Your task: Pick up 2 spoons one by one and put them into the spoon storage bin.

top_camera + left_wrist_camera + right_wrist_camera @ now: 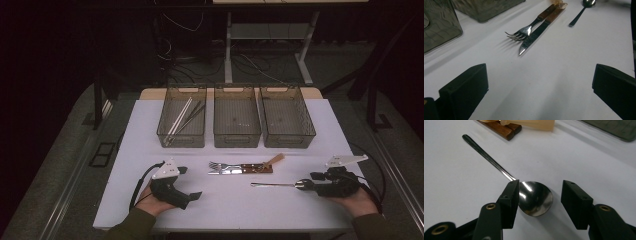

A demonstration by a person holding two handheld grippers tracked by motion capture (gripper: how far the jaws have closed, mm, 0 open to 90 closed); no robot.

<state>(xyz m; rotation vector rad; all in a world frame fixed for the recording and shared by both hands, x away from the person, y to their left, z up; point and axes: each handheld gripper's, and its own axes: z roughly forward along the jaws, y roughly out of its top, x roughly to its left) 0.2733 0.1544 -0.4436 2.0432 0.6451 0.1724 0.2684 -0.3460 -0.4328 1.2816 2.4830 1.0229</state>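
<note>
**Right jaws parted around the spoon bowl, left jaws wide over bare table**

The left gripper (186, 183) sits in the person's left hand (152, 204) at the near left of the white table (140, 130). Its jaws are spread wide with nothing between them; in the left gripper view they frame bare tabletop. Beyond them in that view lie a fork (524, 31) and a knife (534, 37) side by side, both with brown wooden handles, touching or nearly so along their length.

At the back of the table stand three clear bins in a row. The left bin (182, 120) holds several long thin sticks, pale and dark, lying at a slant. The middle bin (237, 120) and the right bin (286, 120) look empty from the high view.

In the middle of the table, the fork (217, 166) and knife (232, 171) point their metal ends to the left. A pale utensil (274, 160) leans across their handle ends.

Just right of them lies the spoon (280, 185), flat on the table, handle pointing left and bowl to the right. The right gripper (311, 181), held in the person's right hand (357, 200), has its jaws parted on either side of the spoon's bowl (535, 197). In the right gripper view the left jaw stands right against the bowl's edge and the right jaw stands clear of it, so the spoon is not clamped.
</note>
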